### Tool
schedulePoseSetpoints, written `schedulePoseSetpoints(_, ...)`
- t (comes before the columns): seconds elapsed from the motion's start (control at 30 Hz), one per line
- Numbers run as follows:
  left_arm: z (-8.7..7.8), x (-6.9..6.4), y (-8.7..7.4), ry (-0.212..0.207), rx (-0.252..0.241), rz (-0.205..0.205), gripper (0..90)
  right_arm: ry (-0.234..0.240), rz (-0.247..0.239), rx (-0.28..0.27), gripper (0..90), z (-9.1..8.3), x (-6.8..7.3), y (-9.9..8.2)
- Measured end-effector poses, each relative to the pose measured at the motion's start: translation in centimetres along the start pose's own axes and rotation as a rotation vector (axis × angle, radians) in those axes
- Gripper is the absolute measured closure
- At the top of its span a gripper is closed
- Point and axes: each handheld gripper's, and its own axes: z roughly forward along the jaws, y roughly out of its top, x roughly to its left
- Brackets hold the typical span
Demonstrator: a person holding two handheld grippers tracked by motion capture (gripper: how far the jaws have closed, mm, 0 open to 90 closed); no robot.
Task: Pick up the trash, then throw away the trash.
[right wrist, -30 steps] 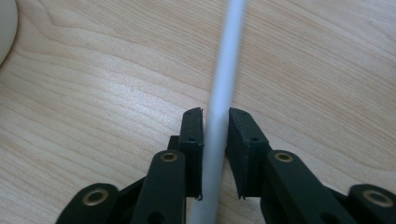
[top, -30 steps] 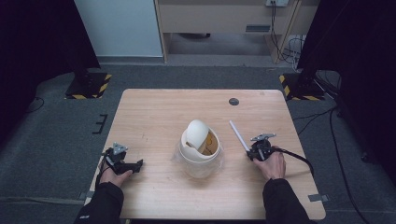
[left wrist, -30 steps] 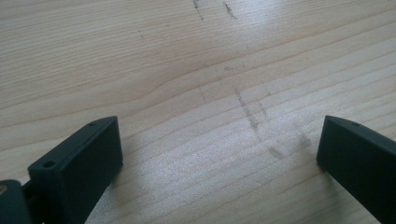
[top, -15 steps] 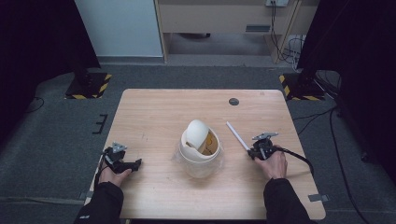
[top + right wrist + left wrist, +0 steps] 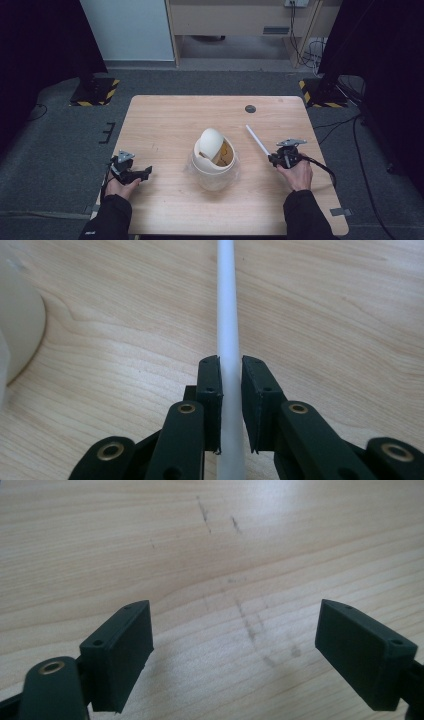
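Fingers point(image 5: 255, 405) of right gripper point(image 5: 231, 365) clamp white rod point(image 5: 227, 305).

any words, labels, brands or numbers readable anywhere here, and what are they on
None can be read.
White stick held in the right gripper: plain, no print.
Cream bin with its swing lid: no label visible.
Left gripper, open over the bare table: no marking, only scuffs on the wood.
Yellow and black striped stand bases on the floor: stripes, no text.
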Motion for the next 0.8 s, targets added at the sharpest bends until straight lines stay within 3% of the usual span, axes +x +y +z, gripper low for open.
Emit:
schedulePoseSetpoints(0.07, -0.2, -0.1, 0.2, -0.002, -0.017, -0.002, 15.3, 0.004, 0.004, -0.009, 79.1, -0.2, 0.0, 0.1)
schedulePoseSetpoints(0.23, -1.2, -0.8, 1.1, -0.009, -0.117, -0.003, 15.4, 0.015, 0.007, -0.06, 79.1, -1.3, -0.2, 0.5)
schedulePoseSetpoints(0.4, -2.3, -1.5, 2.0, -0.02, -0.219, 0.002, 15.6, 0.023, 0.017, -0.144, 79.1, -3.0, -0.4, 1.2)
schedulePoseSetpoints(0.7, -3.5, -2.2, 2.9, -0.053, -0.312, -0.009, 16.2, 0.031, 0.027, -0.224, 79.1, -4.8, -0.4, 1.8)
schedulePoseSetpoints(0.8, -4.4, -2.7, 3.4, -0.064, -0.382, -0.014, 16.2, 0.046, 0.03, -0.268, 79.1, -5.6, -0.4, 2.3)
